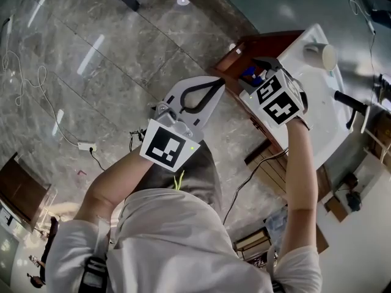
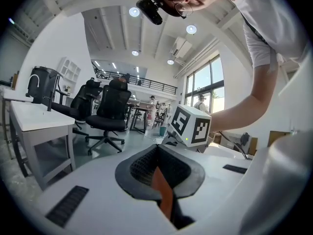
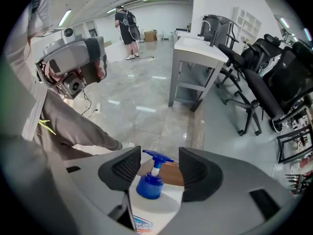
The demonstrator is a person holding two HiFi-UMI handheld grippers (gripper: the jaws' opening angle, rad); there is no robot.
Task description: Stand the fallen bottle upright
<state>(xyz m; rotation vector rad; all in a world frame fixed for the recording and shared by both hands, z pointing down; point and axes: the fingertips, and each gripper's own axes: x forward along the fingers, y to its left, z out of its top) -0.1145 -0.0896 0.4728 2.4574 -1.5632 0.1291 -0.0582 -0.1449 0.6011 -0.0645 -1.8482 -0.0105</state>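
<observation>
Right gripper (image 3: 155,166) hangs wide open around the white pump bottle (image 3: 148,186), which is upright by the desk (image 1: 317,96) edge. Can't see what's inside. Left gripper (image 2: 157,151) is closed, holding nothing.

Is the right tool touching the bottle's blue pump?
Apart. The right gripper view shows the blue pump between the right tool's open pads, a wide gap at the picture's right, a narrow one at its left.
</observation>
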